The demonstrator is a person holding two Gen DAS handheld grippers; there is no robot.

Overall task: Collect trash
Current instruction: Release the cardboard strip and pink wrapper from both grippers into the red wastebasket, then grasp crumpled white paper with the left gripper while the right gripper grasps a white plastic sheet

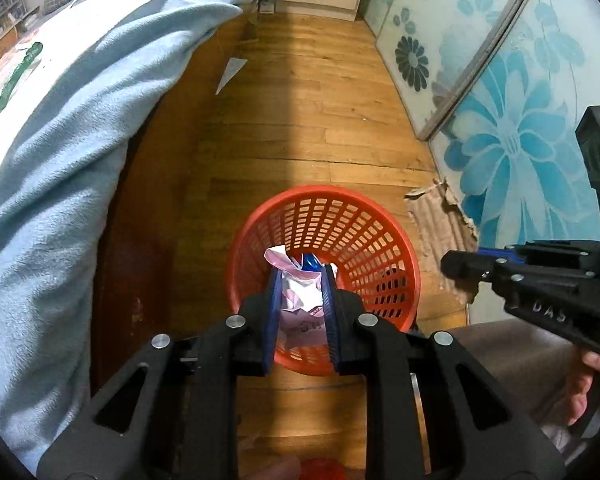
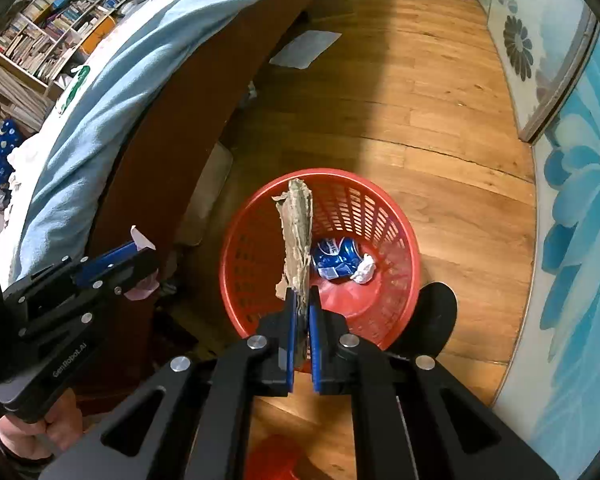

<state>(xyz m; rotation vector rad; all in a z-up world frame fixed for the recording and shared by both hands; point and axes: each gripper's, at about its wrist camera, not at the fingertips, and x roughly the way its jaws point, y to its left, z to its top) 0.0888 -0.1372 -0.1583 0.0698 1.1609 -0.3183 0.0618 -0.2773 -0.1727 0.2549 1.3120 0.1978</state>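
Hovering at the lower centre of both views, the left gripper clenches a crumpled pink wrapper and the right gripper grips a cardboard scrap, both over the red basket (a blue can lies inside). Released carelessly, the tall scrap could catch the rim and fall outside.

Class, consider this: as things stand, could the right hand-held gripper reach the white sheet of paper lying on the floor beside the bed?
Probably not yet. The right hand-held gripper is shut on a torn cardboard piece above the red basket; the paper lies far beyond, though open floor leads there.
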